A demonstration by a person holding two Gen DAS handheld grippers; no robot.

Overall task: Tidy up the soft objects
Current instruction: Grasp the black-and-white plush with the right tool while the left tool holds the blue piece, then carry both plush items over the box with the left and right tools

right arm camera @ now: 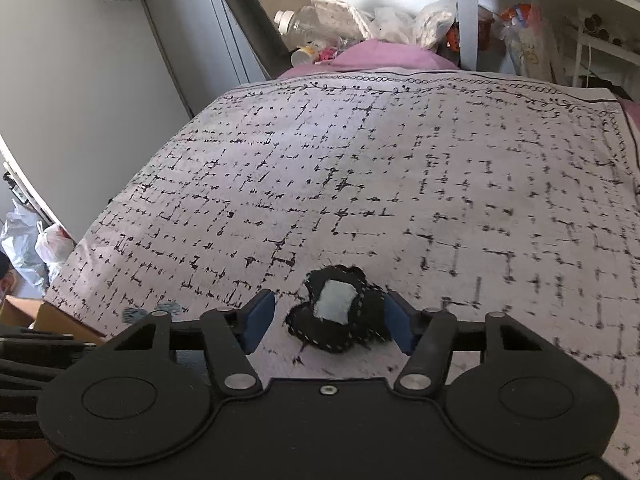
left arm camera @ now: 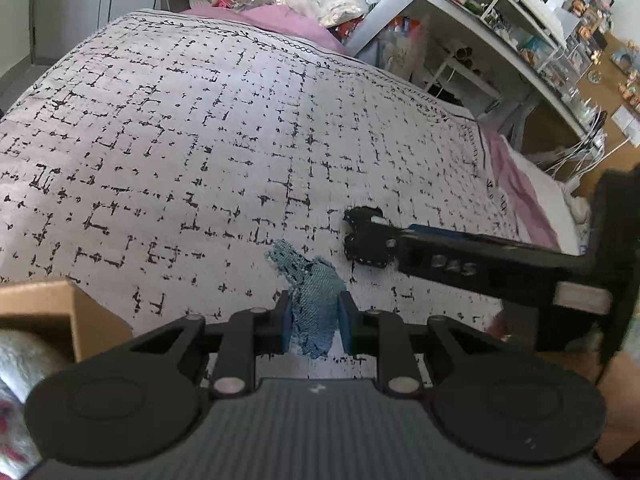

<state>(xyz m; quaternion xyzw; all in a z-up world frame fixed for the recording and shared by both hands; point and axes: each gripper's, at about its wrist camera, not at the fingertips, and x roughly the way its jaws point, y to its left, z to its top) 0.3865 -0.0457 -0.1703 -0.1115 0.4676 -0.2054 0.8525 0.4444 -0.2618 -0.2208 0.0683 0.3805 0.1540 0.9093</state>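
Observation:
My left gripper (left arm camera: 316, 316) is shut on a blue denim scrap (left arm camera: 314, 294), held just above the patterned bedspread (left arm camera: 200, 140). A black fabric piece (right arm camera: 338, 314) with a white patch and white stitching lies on the bedspread (right arm camera: 400, 180) between the wide-open fingers of my right gripper (right arm camera: 328, 320). The same black piece (left arm camera: 366, 236) shows in the left wrist view at the tip of the right gripper, right of the denim. A bit of the denim (right arm camera: 168, 308) shows at the left in the right wrist view.
A cardboard box (left arm camera: 60, 316) with pale soft items stands at the left bed edge; it also shows in the right wrist view (right arm camera: 48, 316). A white desk (left arm camera: 500, 12) with clutter runs along the right. Bottles and bags (right arm camera: 320, 28) lie beyond the pink sheet.

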